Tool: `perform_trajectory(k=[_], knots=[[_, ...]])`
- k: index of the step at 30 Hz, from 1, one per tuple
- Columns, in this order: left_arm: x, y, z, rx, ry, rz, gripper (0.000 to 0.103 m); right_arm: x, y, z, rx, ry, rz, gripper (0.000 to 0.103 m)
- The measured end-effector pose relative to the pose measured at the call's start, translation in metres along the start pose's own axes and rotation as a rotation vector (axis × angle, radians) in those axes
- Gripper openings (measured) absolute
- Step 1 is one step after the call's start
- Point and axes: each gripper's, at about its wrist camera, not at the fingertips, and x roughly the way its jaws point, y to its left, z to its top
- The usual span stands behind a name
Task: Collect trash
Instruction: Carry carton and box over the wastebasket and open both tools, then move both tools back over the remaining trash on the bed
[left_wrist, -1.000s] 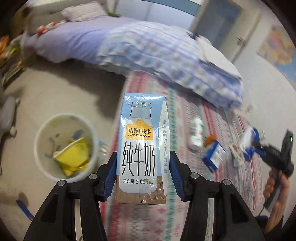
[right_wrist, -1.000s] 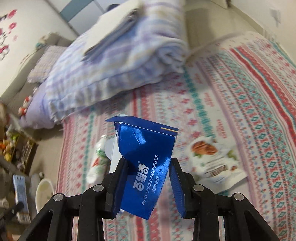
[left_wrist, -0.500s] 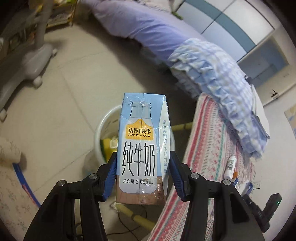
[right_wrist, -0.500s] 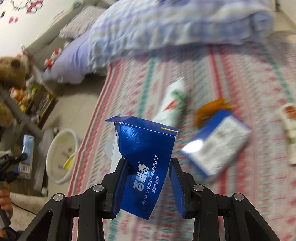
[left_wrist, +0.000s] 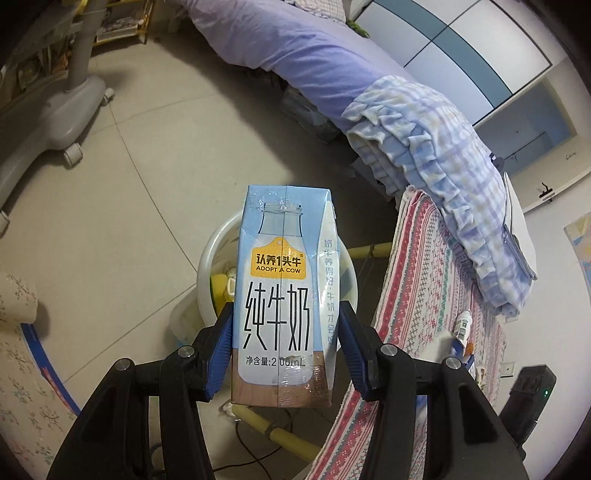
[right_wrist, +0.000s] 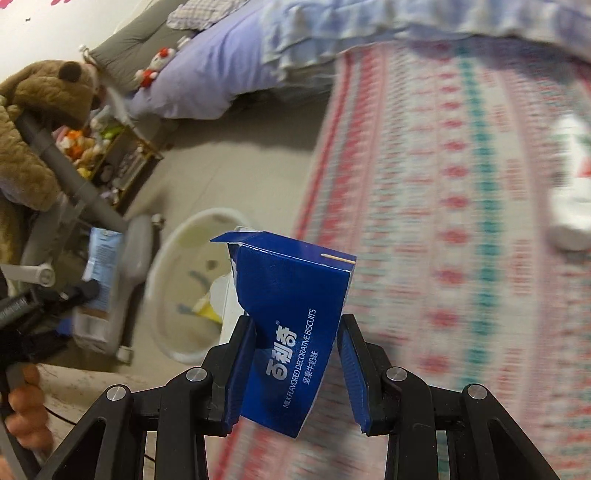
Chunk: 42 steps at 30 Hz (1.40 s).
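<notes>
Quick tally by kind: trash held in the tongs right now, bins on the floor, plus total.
Milk carton, in left tongs: 1
Blue biscuit box, in right tongs: 1
White bin on floor: 1
Total: 3

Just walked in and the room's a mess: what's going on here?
A person is collecting trash with two handheld grippers. The left gripper holds a milk carton above the white bin on the floor. The right gripper holds a torn blue biscuit box, with the bin nearby. More litter lies on the patterned bedspread.
</notes>
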Motion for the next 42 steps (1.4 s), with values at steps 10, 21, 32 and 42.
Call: perform_trajectory(k=[10,21,32,42], knots=[[-0.001,0.008,0.005,-0.030,-0.004,-0.014,0.056,0.077,0.084,0.021,-0.127,0.025,-0.012,0.047],[0.006,0.003,0.004,-0.012,0.012,-0.011,0.056,0.100,0.057,0.015,-0.087,0.037,-0.112,0.065],[0.033,-0.025,0.002,0.052,0.055,-0.015,0.058,0.041,0.026,0.009,-0.005,-0.015,-0.086,0.065],[0.046,-0.024,0.010,0.055,0.039,0.048,0.070,-0.022,-0.009,-0.004,-0.019,-0.051,-0.120,0.066]])
